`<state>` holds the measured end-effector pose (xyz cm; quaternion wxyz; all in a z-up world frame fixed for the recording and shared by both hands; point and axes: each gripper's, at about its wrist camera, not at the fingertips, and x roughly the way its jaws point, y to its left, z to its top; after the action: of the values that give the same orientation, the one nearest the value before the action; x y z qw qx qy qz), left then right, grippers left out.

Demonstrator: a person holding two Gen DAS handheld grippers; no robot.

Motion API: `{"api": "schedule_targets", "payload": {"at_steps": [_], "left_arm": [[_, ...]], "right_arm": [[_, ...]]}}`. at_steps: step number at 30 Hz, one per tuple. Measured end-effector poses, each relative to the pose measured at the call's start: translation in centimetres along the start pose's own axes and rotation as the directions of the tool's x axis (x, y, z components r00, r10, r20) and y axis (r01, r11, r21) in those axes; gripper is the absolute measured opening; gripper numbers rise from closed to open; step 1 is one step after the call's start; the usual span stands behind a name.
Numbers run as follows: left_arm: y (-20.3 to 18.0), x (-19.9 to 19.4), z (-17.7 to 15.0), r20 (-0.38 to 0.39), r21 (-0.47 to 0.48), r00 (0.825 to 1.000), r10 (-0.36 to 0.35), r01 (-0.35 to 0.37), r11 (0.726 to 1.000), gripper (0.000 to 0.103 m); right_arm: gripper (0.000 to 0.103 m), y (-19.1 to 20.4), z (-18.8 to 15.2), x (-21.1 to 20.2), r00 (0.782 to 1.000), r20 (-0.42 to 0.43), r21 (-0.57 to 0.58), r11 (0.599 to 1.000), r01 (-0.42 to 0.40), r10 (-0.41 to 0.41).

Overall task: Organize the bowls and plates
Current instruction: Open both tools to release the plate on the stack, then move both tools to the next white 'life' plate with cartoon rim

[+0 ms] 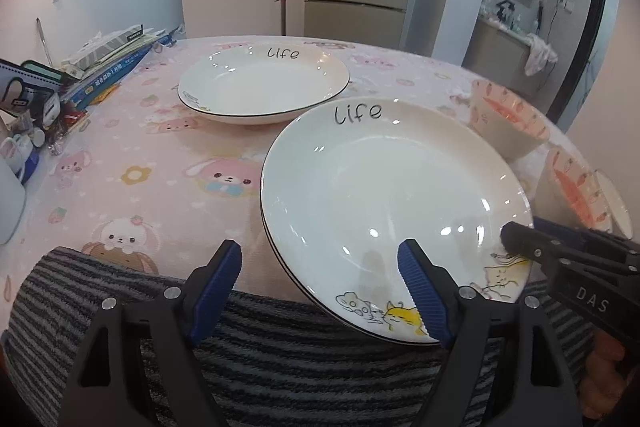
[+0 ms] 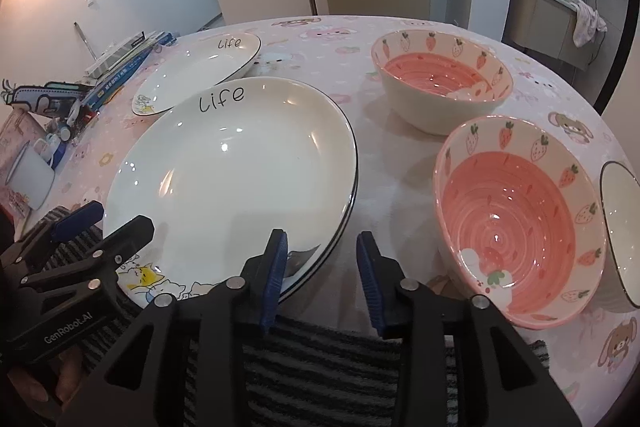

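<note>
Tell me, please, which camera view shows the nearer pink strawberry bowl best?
The right wrist view: the nearer strawberry bowl lies there whole, with its pink inside and strawberry rim clear. The left wrist view shows only a blurred part of it at the right edge, behind the right gripper.

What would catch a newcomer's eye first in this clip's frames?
The stacked white "Life" plates dominate the near table edge, overhanging it slightly, with a third plate behind. To their right sit two pink strawberry bowls. Both the left claw and right claw stand open, empty.
</note>
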<state>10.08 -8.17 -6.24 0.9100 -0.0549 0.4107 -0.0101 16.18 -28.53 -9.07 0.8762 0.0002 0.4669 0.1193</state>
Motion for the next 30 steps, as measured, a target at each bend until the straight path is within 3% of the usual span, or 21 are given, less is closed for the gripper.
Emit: {"api": "schedule_targets", "payload": {"at_steps": [2, 4, 6, 9, 13, 16, 19, 21, 23, 26, 30], "left_arm": [[0.2, -1.2, -0.1, 0.042, -0.002, 0.998, -0.051, 0.051, 0.999, 0.082], [-0.2, -2.3, -0.4, 0.081, 0.043, 0.992, -0.094, 0.091, 0.995, 0.082], [-0.7, -3.8, -0.7, 0.133, 0.074, 0.989, -0.071, 0.061, 0.995, 0.082], [-1.0, -6.2, -0.6, 0.204, 0.116, 0.978, -0.05, 0.027, 0.993, 0.082], [0.0, -10.0, 0.4, 0.287, 0.11, 0.957, -0.051, 0.02, 0.994, 0.082], [1.0, -12.8, 1.5, 0.347, 0.117, 0.935, -0.076, 0.037, 0.992, 0.082], [0.9, -14.7, 2.6, 0.415, 0.147, 0.909, -0.034, -0.03, 0.989, 0.083], [1.4, -16.1, 3.9, 0.441, 0.135, 0.895, -0.065, 0.006, 0.991, 0.082], [2.2, -17.9, 5.5, 0.492, 0.118, 0.865, -0.101, 0.048, 0.992, 0.083], [2.8, -19.1, 7.5, 0.564, 0.097, 0.824, -0.06, 0.006, 0.995, 0.083], [3.8, -19.1, 10.9, 0.587, 0.087, 0.807, -0.061, 0.012, 0.996, 0.083]], "right_arm": [[0.036, -0.5, 0.1, -0.4, 1.0, 0.008, 0.025, 0.999, -0.023, 0.023], [0.046, -0.8, 0.2, -1.1, 0.996, 0.047, 0.033, 0.997, -0.071, 0.07], [0.052, -0.6, 0.2, -2.1, 0.995, 0.096, 0.019, 0.999, -0.045, 0.042], [0.053, -0.1, 0.3, -3.7, 0.989, 0.151, -0.006, 1.0, 0.004, -0.003], [0.054, 0.1, 1.3, -6.3, 0.982, 0.19, -0.002, 1.0, -0.006, 0.006], [0.055, 1.0, 2.5, -8.8, 0.97, 0.244, -0.029, 1.0, 0.002, 0.005], [0.057, 2.3, 3.9, -11.5, 0.947, 0.321, -0.061, 0.998, 0.032, -0.01], [0.057, 3.3, 5.1, -12.8, 0.932, 0.362, -0.078, 0.996, 0.04, -0.009], [0.058, 4.0, 6.1, -14.2, 0.915, 0.404, -0.076, 0.996, 0.042, -0.008], [0.064, 4.7, 7.1, -15.5, 0.894, 0.447, -0.056, 0.998, 0.008, 0.018], [0.064, 5.6, 9.8, -16.0, 0.887, 0.459, -0.037, 0.999, -0.034, 0.047]]}}
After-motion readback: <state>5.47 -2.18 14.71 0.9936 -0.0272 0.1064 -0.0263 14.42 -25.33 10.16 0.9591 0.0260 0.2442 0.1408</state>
